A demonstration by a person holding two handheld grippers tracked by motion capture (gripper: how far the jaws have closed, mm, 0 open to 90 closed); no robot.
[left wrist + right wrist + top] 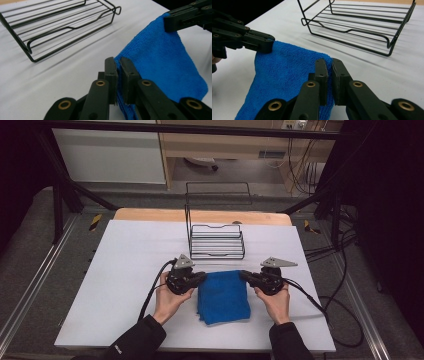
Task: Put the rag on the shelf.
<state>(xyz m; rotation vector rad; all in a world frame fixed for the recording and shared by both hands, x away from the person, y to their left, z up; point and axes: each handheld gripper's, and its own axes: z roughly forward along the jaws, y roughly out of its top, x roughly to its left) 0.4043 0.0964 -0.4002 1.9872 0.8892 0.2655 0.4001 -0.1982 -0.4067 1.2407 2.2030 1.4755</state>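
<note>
A blue cloth [223,296] lies folded on the white table top [120,270], its far edge lifted off the surface. My left gripper [202,277] is shut on the cloth's far left corner, and my right gripper [243,275] is shut on the far right corner. In the left gripper view the black jaws pinch the blue cloth [162,65] at its corner, with the other gripper [172,22] clamped on the opposite corner. The right gripper view shows its jaws closed on the blue cloth [284,75], with the other gripper [267,45] at the far corner.
A black wire rack [216,240] stands just beyond the cloth at the table's middle back; it also lies in the left gripper view [60,27] and the right gripper view [362,27]. Cables trail off the table's right side [325,305].
</note>
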